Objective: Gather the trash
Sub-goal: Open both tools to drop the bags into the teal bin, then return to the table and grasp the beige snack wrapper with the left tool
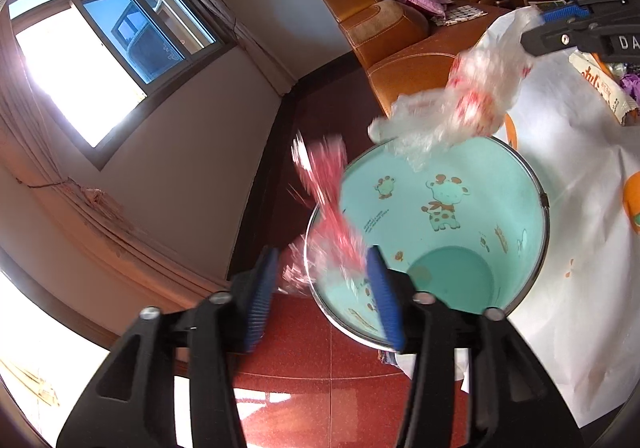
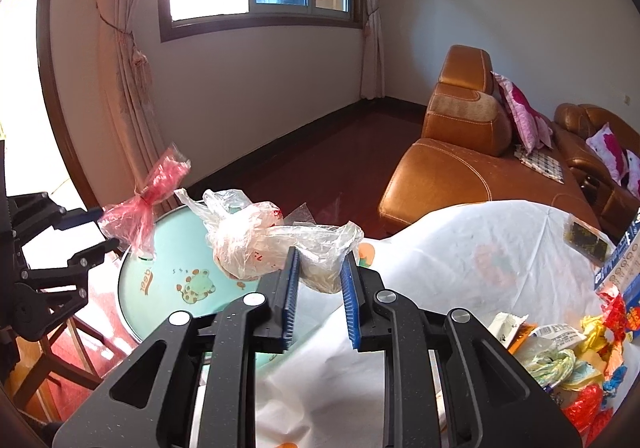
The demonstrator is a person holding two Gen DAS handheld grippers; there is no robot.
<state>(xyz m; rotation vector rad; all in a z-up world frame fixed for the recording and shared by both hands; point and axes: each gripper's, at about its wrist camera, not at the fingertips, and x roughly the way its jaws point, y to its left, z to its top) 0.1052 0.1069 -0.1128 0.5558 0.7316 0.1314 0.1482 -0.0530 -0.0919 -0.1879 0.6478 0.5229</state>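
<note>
The left gripper (image 1: 322, 294) stands wide open above the near rim of the green bin (image 1: 532, 184). The red wrapper (image 1: 326, 208) is blurred just ahead of its 2 spread fingers, touching neither, over the bin's edge. The right gripper (image 2: 320, 276) is parted too, with the clear plastic bag (image 2: 256, 240) bunched between and beyond its fingertips, above the bin beside the white tablecloth (image 2: 480, 260). Whether its pads press the bag, I cannot tell.

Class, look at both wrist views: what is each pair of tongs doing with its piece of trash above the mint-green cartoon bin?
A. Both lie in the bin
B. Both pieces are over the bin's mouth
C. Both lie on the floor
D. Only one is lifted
B: the red crinkly plastic wrapper at the left tongs and the clear plastic bag at the right tongs both hang above the mint-green bin.
</note>
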